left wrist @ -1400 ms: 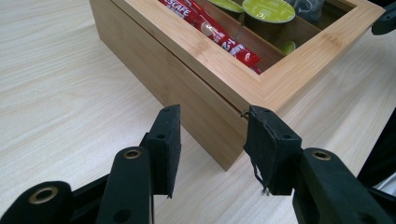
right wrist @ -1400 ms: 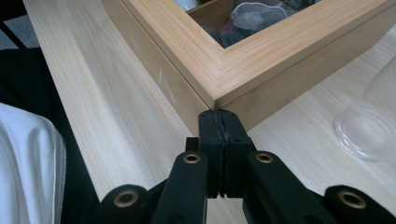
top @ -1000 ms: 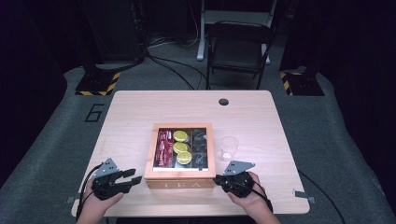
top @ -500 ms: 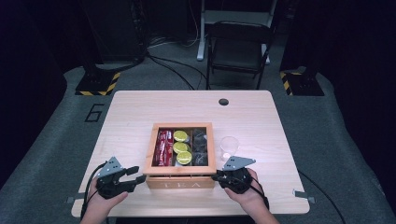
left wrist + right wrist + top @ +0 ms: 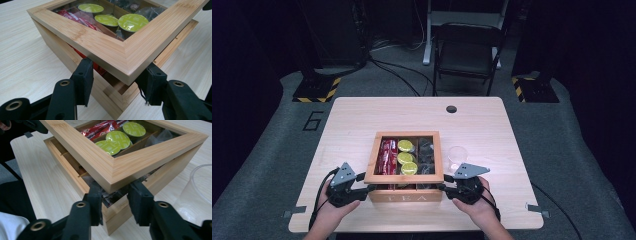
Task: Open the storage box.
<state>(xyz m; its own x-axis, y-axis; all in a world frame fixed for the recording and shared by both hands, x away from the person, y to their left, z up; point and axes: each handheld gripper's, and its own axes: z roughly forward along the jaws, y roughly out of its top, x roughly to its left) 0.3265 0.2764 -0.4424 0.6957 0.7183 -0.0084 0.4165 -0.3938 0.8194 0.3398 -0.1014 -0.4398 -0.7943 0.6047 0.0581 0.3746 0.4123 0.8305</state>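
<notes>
A wooden tea box (image 5: 406,196) stands at the table's near middle. Its glass-paned lid (image 5: 372,160) is tilted up at the front, leaving a gap above the box wall (image 5: 62,57). Inside lie green capsules (image 5: 405,156), red sachets (image 5: 387,156) and dark tea bags (image 5: 427,155). My left gripper (image 5: 371,188) (image 5: 117,72) is at the front left corner, its open jaws straddling the lid's corner from below. My right gripper (image 5: 443,187) (image 5: 115,186) does the same at the front right corner. Both pairs of jaws have just been opening, the lid's corner between them.
A clear plastic cup (image 5: 457,156) (image 5: 200,187) stands just right of the box, close to my right gripper. The table (image 5: 362,115) has a cable hole (image 5: 451,108) near its far edge. A dark chair (image 5: 469,55) stands behind the table.
My left gripper has moved right up to the box's front left corner. The jaws of both grippers stand wider under the lid. The lid's front edge sits a little higher.
</notes>
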